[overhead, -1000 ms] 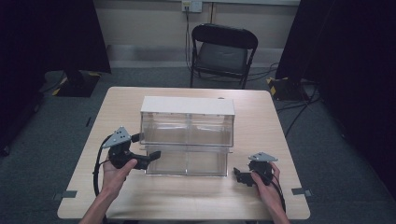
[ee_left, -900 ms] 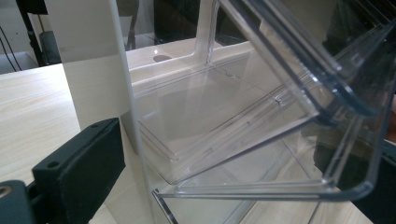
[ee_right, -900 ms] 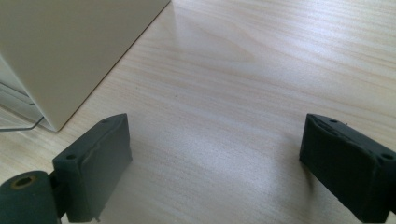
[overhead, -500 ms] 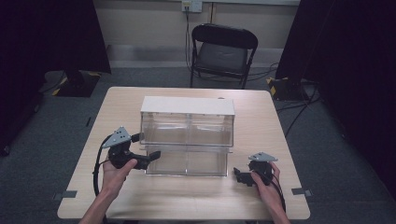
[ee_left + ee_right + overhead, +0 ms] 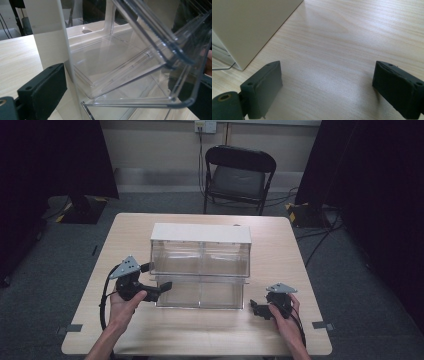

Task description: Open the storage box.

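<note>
- Left gripper point(image 5: 159, 289): it sits at the left front corner of the clear drawer unit point(image 5: 200, 251), down at the lower tier. In the left gripper view its jaws stand well apart with the corner of the lower drawer point(image 5: 140, 82) between them. The left pad point(image 5: 43, 90) is off the plastic, and the right pad is hidden behind it, so I would call the claw open around the drawer and not clamped on it.
- Lower drawer: from above point(image 5: 200, 291) it juts out toward the person past the upper tier, so it looks part-way pulled out. I see nothing lying in it, and the upper tier looks flush with the case.
- Unit: it stands mid-table point(image 5: 125, 227), white top up, clear fronts facing the person.
- Right gripper point(image 5: 255, 307): it lies low on the table near the unit's right front corner, apart from it. In its own view the jaws are spread wide with bare wood between them, holding nothing, and the white side wall point(image 5: 249, 27) is at the left.
- My guess at progress: the drawer work is mid-way, on the left hand alone. The drawer is out some way, but I cannot tell from here whether it is being opened or shut.
</note>
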### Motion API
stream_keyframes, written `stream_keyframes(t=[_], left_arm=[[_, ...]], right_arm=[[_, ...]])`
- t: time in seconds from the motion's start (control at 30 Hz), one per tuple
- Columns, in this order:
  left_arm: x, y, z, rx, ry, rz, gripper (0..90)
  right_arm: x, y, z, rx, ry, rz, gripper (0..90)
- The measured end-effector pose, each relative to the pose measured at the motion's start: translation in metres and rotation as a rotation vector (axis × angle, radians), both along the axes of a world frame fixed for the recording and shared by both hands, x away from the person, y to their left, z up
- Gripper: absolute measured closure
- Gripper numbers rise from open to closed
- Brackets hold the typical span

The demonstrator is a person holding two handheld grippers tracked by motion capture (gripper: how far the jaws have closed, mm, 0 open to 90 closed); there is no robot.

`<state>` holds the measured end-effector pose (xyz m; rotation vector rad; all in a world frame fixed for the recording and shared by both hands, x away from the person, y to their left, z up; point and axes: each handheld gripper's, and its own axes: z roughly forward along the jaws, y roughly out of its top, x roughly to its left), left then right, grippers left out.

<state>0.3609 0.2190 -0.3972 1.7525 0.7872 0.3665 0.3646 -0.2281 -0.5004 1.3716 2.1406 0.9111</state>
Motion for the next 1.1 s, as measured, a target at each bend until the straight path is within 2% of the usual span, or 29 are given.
stream_keyframes(t=[1.1], left_arm=[[0.0005,-0.0001,0.0005,0.001,0.002,-0.002,0.7]], right_arm=[[0.0000,0.0000,0.0000,0.000,0.000,0.000,8.2]])
